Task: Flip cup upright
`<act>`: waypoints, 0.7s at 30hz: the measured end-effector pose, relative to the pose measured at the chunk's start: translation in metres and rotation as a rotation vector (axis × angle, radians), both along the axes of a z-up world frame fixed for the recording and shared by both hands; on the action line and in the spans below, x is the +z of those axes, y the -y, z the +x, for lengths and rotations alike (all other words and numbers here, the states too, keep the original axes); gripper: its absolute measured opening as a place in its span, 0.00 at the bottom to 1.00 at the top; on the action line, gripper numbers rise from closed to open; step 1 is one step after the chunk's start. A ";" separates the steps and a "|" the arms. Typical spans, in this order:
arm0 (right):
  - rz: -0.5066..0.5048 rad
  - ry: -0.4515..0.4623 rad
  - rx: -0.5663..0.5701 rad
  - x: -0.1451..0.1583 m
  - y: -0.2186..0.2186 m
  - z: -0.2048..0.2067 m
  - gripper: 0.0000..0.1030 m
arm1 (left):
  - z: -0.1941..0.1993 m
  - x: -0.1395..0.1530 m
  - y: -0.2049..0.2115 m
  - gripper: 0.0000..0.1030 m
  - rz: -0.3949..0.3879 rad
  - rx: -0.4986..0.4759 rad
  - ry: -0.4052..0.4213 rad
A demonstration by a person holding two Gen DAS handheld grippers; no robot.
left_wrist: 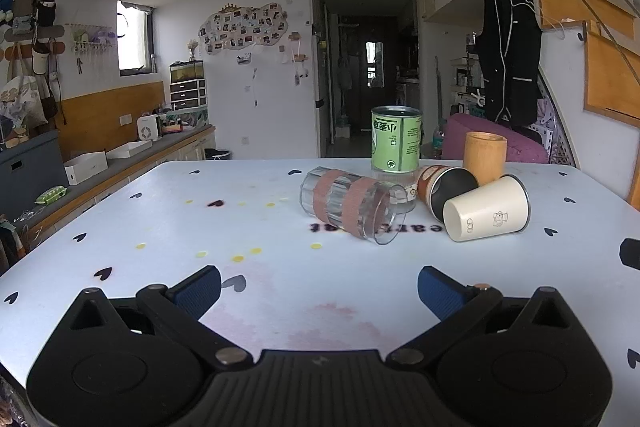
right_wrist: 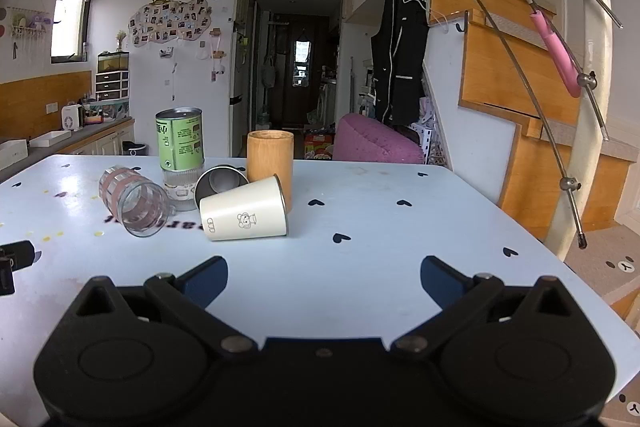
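Brown-sleeved cup (left_wrist: 444, 190) half hidden behind white cup (left_wrist: 486, 209).

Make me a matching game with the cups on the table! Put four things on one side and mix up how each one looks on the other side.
Things:
1. glass cup
2. white cup
3. wooden cup
4. green can

How it looks:
A. standing, plain tan, behind the white one
B. lying on its side, see-through, with brown bands
C. standing, with printed writing on the label
D. lying on its side, with a small cartoon drawing

Pairs: 1-B, 2-D, 3-A, 4-C
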State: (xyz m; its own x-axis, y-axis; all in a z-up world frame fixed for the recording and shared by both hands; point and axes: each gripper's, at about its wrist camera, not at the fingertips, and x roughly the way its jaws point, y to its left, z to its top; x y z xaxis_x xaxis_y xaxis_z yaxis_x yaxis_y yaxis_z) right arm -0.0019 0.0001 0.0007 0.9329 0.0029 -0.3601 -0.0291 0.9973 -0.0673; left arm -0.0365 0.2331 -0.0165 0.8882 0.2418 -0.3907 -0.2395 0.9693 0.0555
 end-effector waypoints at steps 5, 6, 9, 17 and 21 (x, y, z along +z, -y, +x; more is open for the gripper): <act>0.000 -0.005 -0.006 -0.001 -0.003 0.005 1.00 | -0.001 0.000 0.000 1.00 -0.002 -0.002 -0.006; 0.000 -0.006 -0.007 -0.001 -0.003 0.005 1.00 | -0.002 -0.002 0.000 1.00 -0.001 -0.002 -0.007; 0.003 -0.010 -0.005 0.000 0.000 0.006 1.00 | 0.002 -0.003 0.001 1.00 -0.001 -0.001 -0.012; -0.002 -0.012 -0.001 0.000 0.000 0.006 1.00 | 0.004 -0.002 -0.001 1.00 -0.005 0.002 -0.014; -0.005 -0.012 -0.001 0.000 -0.001 0.006 1.00 | 0.004 -0.002 -0.001 1.00 -0.005 0.001 -0.016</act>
State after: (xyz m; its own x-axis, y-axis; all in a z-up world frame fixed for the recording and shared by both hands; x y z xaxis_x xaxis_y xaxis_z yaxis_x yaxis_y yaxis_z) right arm 0.0044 0.0011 0.0007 0.9284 0.0002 -0.3716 -0.0291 0.9970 -0.0724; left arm -0.0327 0.2340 -0.0187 0.8814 0.2411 -0.4063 -0.2400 0.9692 0.0546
